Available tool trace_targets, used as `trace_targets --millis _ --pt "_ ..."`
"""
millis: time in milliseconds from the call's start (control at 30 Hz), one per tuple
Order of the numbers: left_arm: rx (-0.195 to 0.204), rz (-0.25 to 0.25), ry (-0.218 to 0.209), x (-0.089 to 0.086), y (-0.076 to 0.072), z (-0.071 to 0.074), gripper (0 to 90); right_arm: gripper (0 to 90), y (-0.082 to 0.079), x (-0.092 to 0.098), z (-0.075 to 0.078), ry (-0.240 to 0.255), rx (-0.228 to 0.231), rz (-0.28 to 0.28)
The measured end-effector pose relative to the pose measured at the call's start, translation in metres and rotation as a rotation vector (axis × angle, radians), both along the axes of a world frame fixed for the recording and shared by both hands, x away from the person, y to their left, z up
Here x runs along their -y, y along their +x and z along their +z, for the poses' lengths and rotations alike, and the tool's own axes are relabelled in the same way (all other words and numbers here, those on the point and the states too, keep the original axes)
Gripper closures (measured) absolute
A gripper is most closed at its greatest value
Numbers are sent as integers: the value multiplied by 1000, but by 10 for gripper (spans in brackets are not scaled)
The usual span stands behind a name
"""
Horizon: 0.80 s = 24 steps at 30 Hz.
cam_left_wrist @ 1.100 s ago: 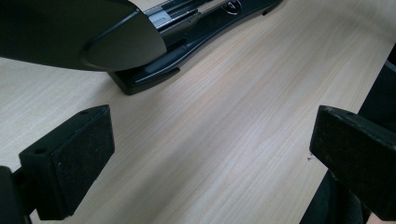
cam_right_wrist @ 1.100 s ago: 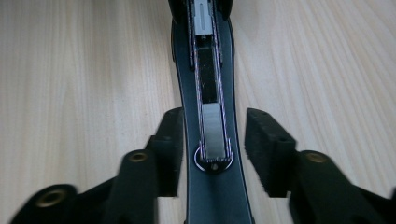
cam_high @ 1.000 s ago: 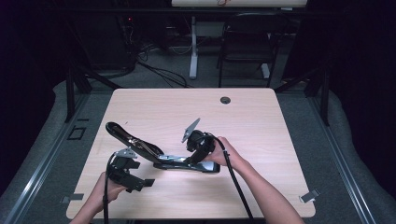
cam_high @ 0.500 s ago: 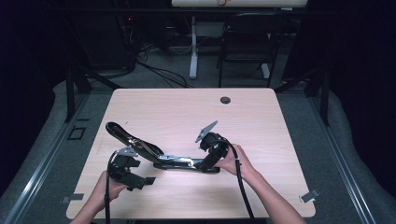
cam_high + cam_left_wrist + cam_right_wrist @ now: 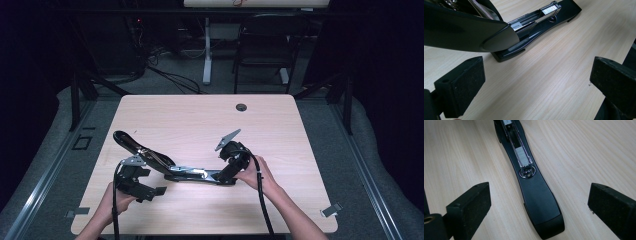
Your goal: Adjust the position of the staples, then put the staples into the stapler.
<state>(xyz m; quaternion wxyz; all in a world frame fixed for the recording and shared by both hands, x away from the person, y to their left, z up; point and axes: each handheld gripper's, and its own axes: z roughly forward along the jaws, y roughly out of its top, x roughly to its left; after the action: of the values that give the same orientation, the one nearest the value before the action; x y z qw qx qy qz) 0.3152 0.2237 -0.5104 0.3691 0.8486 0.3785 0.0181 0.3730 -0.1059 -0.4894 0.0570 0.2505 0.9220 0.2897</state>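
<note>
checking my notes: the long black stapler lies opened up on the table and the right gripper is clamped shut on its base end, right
Not quite. The stapler does lie opened up on the table, but the right gripper is open: in the right gripper view its fingers stand wide apart, clear of the base end.

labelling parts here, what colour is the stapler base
Glossy black; the stapler base shows best in the right gripper view.

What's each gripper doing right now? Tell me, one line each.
Left gripper: open, holding nothing, beside the opened stapler.
Right gripper: jaws have just been opening, now wide; the stapler's base lies between them, untouched.
</note>
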Motion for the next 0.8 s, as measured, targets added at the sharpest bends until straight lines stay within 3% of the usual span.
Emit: trace_targets --millis 200,267,333,533,567,633,733,767,800 --pt "62 41 -12 -4 -5 11 1 65 0 0 1 -10 7 -3" --pt "78 40 -2 -5 -8 15 5 74 0 1 1 -4 13 -19" --pt "88 24 38 -4 -11 16 55 104 -1 2 2 0 23 -22" --pt "85 37 98 -5 -11 12 286 162 0 0 0 -12 42 -36" --pt "90 64 106 -7 -10 12 329 173 0 0 0 -16 43 -36" --pt "97 93 98 -10 -9 13 392 201 0 -1 -1 -22 45 -39" --pt "92 126 84 -16 -8 12 568 250 0 -1 -1 -26 51 -43" --pt "77 125 53 -23 -7 9 664 351 -1 -2 0 -32 71 -48" --pt "69 137 55 -26 -7 8 715 370 -1 -2 0 -27 81 -58"
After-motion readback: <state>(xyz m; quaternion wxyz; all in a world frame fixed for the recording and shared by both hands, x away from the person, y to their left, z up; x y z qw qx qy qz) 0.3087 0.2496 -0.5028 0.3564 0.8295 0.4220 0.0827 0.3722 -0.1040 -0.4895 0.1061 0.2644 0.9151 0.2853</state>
